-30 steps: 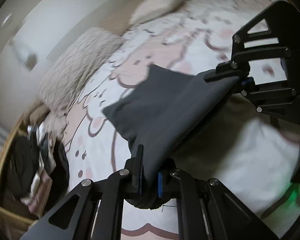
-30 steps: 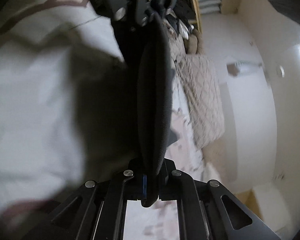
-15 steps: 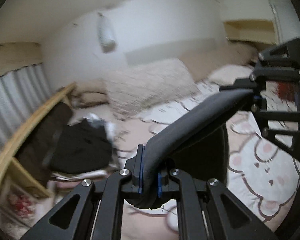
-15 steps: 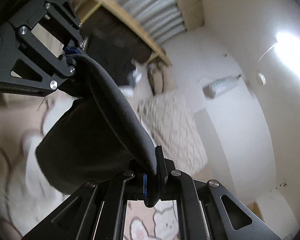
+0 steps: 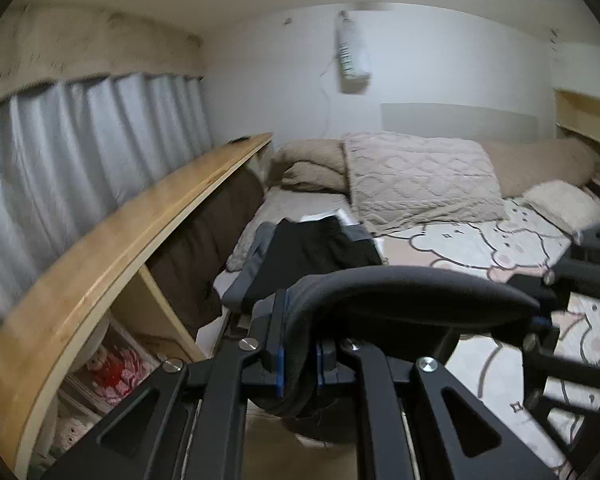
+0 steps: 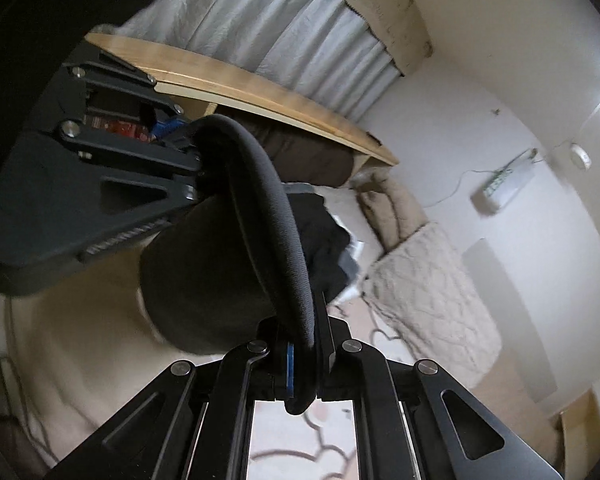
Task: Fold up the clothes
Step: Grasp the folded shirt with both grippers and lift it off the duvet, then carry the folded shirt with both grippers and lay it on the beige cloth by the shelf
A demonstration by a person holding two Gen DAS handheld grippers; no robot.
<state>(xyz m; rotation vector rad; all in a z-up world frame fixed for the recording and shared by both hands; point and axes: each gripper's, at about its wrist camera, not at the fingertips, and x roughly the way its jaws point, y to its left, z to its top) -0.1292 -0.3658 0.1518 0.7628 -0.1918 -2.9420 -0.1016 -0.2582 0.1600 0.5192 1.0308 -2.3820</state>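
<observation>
1. Bedding with a cartoon bear print covers the bed [image 5: 452,248], with a quilted blanket [image 5: 420,176] at its far end and a wooden shelf [image 5: 148,216] along its side by the curtain.
2. A dark garment [image 5: 400,292] is held up above the bed, its thick edge stretched as a band between the two grippers while the rest hangs below the band.
3. One end of the band is clamped by the left gripper [image 5: 300,354]; its jaws are closed on the cloth, with fabric bunched between the blue pads.
4. The other end is pinched by the right gripper [image 6: 304,364], likewise closed on the cloth.
5. A pile of dark clothes [image 5: 312,252] lies on the bed between the shelf and the blanket.
6. A slip is judged possible: only a narrow strip of cloth is seen inside each gripper, and a sharp pull apart could drag it out.
7. The hanging part cannot be seen in full, so a skewed fold could result if the garment is laid on the bed with its lower half twisted or doubled under.
8. If the garment is lowered near the pile, it could land on that and wrinkle, or be mixed with unfolded pieces.
9. Uneven gripper heights would tilt the band and shift the crease.
</observation>
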